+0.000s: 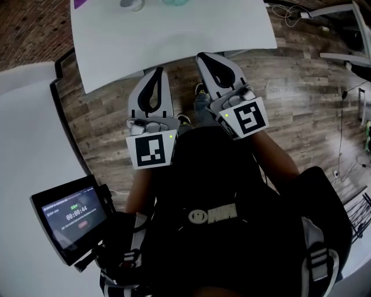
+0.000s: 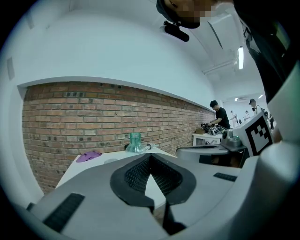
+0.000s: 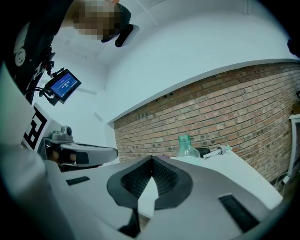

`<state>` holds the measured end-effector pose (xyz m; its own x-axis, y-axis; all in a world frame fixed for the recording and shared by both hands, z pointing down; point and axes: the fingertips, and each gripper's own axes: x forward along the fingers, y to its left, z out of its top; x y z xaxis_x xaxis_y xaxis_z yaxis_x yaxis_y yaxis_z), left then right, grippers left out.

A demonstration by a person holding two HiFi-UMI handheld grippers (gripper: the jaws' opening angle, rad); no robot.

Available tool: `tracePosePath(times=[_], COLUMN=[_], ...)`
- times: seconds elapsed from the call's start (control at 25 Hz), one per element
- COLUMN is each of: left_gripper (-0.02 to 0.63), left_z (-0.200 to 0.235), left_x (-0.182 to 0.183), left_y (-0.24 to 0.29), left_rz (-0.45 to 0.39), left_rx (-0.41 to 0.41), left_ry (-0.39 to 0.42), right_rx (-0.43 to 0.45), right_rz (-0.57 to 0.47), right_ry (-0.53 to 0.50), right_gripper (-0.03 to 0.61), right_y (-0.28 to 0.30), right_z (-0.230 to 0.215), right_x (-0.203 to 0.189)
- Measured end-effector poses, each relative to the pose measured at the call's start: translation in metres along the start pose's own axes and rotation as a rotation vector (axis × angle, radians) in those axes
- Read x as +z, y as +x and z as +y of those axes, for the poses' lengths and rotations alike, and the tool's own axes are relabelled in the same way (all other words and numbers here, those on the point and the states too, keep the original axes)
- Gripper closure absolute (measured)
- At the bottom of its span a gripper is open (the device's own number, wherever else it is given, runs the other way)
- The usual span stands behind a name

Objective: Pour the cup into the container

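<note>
A teal see-through flask-shaped container stands at the far edge of the white table; it also shows in the left gripper view and in the right gripper view. A small clear cup sits to its left, cut off by the frame's top. My left gripper hovers at the table's near edge, shut and empty. My right gripper is beside it, a little further over the table, jaws also together with nothing between them. Both are well short of the cup and container.
A purple flat thing lies at the table's far left. A black-and-white tool rests by the container. A timer screen sits at lower left, next to another white surface. Cables trail on the wooden floor. People stand far off.
</note>
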<state>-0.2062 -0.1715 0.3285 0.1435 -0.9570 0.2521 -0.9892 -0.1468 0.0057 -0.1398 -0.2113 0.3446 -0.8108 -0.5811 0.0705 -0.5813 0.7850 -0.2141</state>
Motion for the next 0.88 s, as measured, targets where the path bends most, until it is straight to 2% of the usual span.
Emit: tracePosePath(times=[0.2, 0.32, 0.4, 0.52, 0.6, 0.76, 0.88], left_gripper=[0.611, 0.611, 0.611, 0.611, 0.611, 0.611, 0.611], left_z=[-0.001, -0.006, 0.007, 0.019, 0.006, -0.039, -0.042], left_x=[-0.011, -0.012, -0.022, -0.037, -0.040, -0.043, -0.044], left_y=[-0.007, 0.000, -0.043, -0.130, -0.150, -0.164, -0.167], left_rz=[0.036, 0.016, -0.012, -0.031, -0.038, -0.043, -0.036], left_rx=[-0.016, -0.028, -0.028, -0.016, -0.029, -0.066, -0.080], left_ry=[-0.003, 0.000, -0.009, -0.003, 0.000, 0.010, -0.001], right_rx=[0.012, -0.008, -0.007, 0.002, -0.006, -0.012, -0.011], right_rz=[0.009, 0.026, 0.012, 0.008, 0.015, 0.021, 0.040], right_ry=[-0.007, -0.033, -0.078, -0.074, -0.073, -0.074, -0.060], right_gripper=[0.580, 0.580, 0.580, 0.580, 0.580, 0.580, 0.580], right_y=[-0.001, -0.007, -0.016, -0.047, -0.067, -0.110, -0.114], right_z=[0.015, 0.011, 0.058, 0.143, 0.157, 0.158, 0.164], right_x=[-0.004, -0.005, -0.013, -0.028, -0.033, -0.036, -0.039])
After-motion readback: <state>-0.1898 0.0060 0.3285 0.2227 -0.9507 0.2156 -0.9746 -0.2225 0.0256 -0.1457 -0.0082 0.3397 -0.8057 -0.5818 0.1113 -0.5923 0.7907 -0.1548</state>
